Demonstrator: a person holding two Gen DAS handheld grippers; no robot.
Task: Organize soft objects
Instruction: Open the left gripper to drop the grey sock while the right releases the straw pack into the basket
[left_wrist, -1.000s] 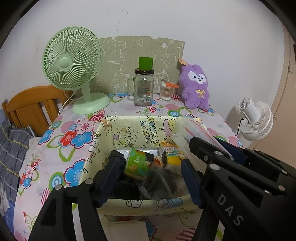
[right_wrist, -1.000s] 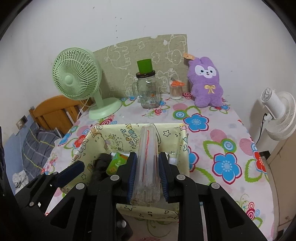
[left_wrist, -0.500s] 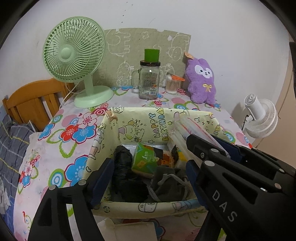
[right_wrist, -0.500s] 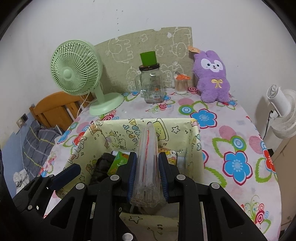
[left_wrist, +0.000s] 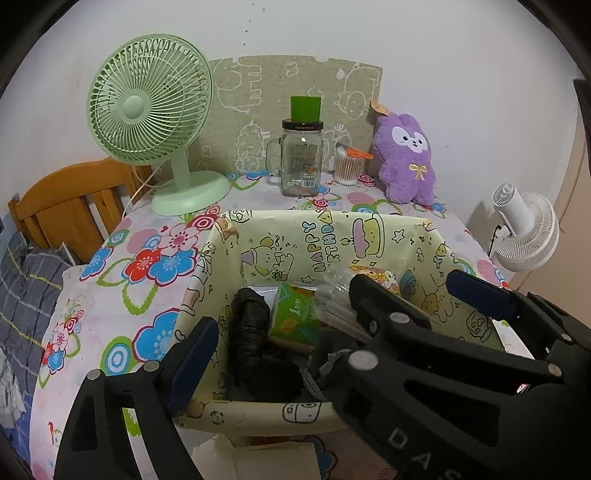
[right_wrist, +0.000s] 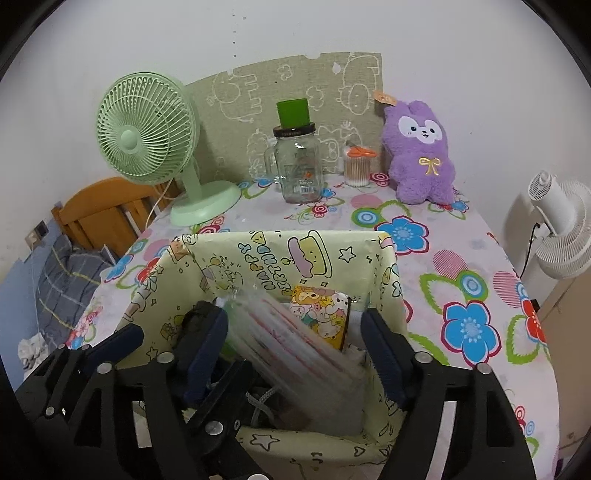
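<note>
A clear plastic packet of straws (right_wrist: 291, 343) leans inside the fabric storage bin (right_wrist: 236, 258), between the spread-apart fingers of the right gripper (right_wrist: 295, 347). It looks light, crinkly and slippery; best pinched mid-length. The left gripper (left_wrist: 280, 347) hovers open-jawed over the bin.

Right gripper (right_wrist: 295, 354): jaws spread wide over the yellow "Happy Birthday" fabric bin (right_wrist: 386, 295). Clear plastic packet (right_wrist: 291, 350): leaning in the bin between the fingers, blurred. Cartoon-print pouch (right_wrist: 321, 317): upright behind it. Purple plush rabbit (right_wrist: 421, 151), green fan (right_wrist: 147, 129), glass jar (right_wrist: 297, 168): along the wall.
</note>
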